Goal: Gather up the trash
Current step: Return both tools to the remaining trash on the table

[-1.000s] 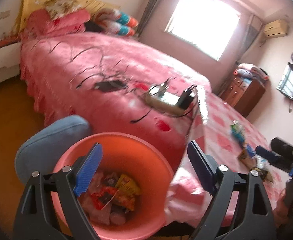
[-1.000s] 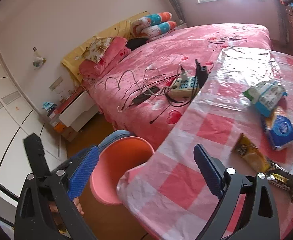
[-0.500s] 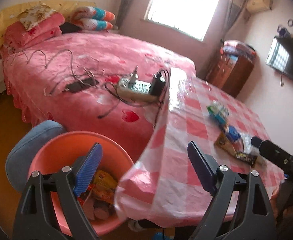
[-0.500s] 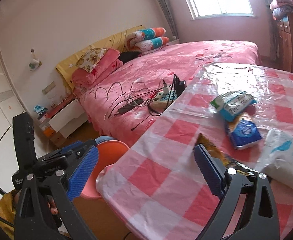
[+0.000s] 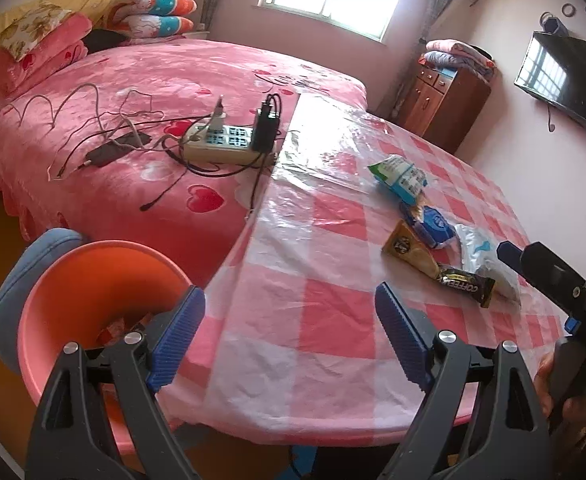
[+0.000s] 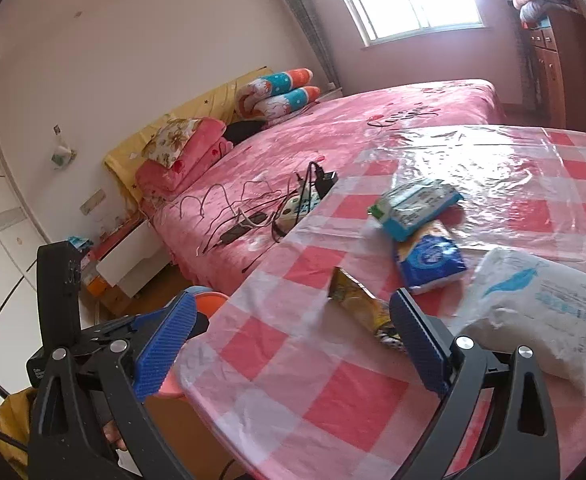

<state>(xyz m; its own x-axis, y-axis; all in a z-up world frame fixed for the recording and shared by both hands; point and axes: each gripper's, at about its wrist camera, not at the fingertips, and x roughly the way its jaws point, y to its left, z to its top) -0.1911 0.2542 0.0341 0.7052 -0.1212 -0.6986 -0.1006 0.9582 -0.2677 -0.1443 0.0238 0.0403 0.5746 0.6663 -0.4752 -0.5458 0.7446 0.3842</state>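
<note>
Beside the table's left edge stands my orange bin (image 5: 93, 280), wrappers in its bottom. My left gripper (image 5: 289, 340) hangs wide and empty over the checked cloth (image 5: 313, 240). Rightward lie the yellow wrapper (image 5: 409, 250), coffee sachet (image 5: 467, 284) and tissue packs (image 6: 429, 258); my right gripper (image 6: 289, 344) gapes empty too.

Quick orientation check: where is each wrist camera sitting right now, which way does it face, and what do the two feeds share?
Left wrist: on the open left gripper, over the checked table's near edge, facing bed and window; orange bin lower left, right gripper and a hand at right.
Right wrist: on the open right gripper, facing the bed's headboard end; left gripper's body at left.
Shared: table, yellow wrapper, power strip.
</note>
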